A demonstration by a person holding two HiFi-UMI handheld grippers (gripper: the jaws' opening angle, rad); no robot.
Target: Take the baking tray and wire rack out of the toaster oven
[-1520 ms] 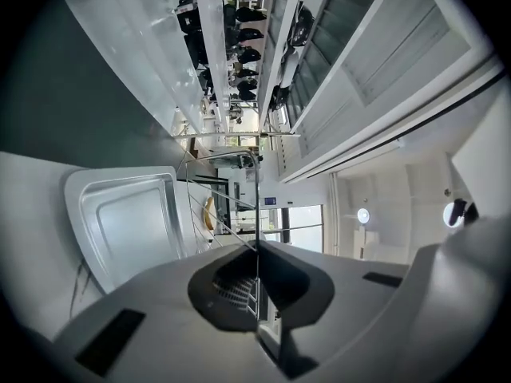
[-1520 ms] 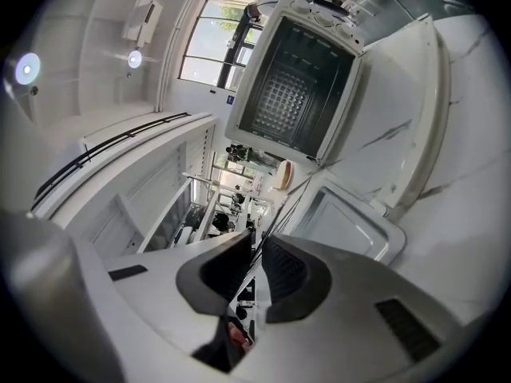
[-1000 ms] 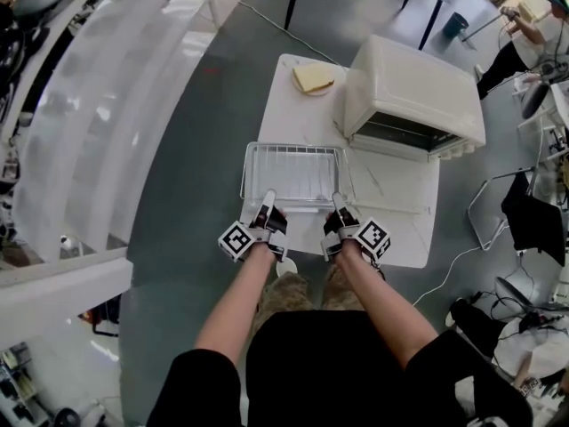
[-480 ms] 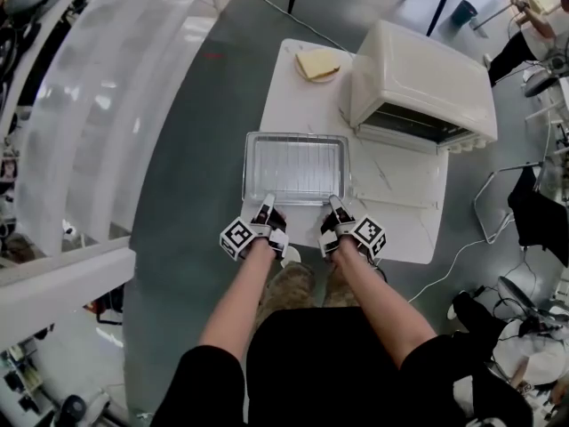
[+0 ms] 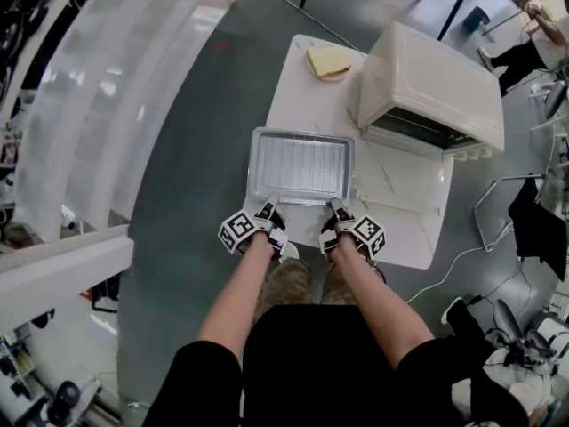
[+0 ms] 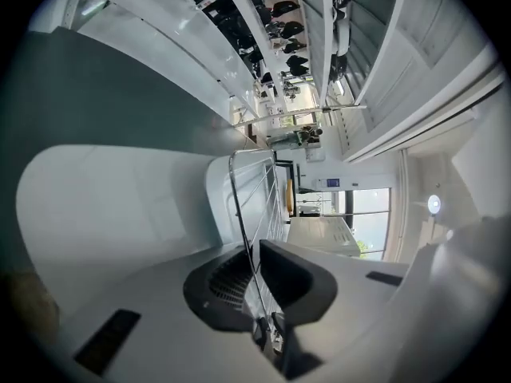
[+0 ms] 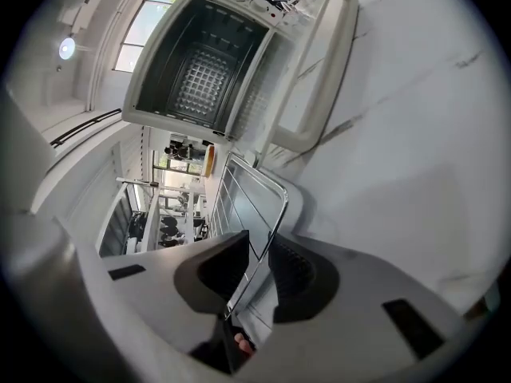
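Observation:
A metal baking tray (image 5: 300, 134) lies flat on the white table (image 5: 289, 87), with the wire rack (image 5: 302, 165) lying in it. My left gripper (image 5: 269, 205) and right gripper (image 5: 337, 205) are both at the tray's near rim. In the left gripper view, a rod of the wire rack (image 6: 242, 206) runs between the jaws of the left gripper (image 6: 257, 274), which are opening. In the right gripper view the tray rim (image 7: 271, 206) lies between the jaws of the right gripper (image 7: 255, 274); they are opening too, with gaps showing. The toaster oven (image 5: 436, 83) stands behind, empty (image 7: 200, 62).
The oven's door (image 5: 404, 176) hangs open onto the table, right of the tray; its handle (image 7: 319, 78) shows in the right gripper view. A slice of bread (image 5: 329, 61) lies at the table's far end. Grey floor surrounds the small table.
Both grippers sank with the tray and rack, which went from lifted to lying on the table. The jaws have loosened on the near rim.

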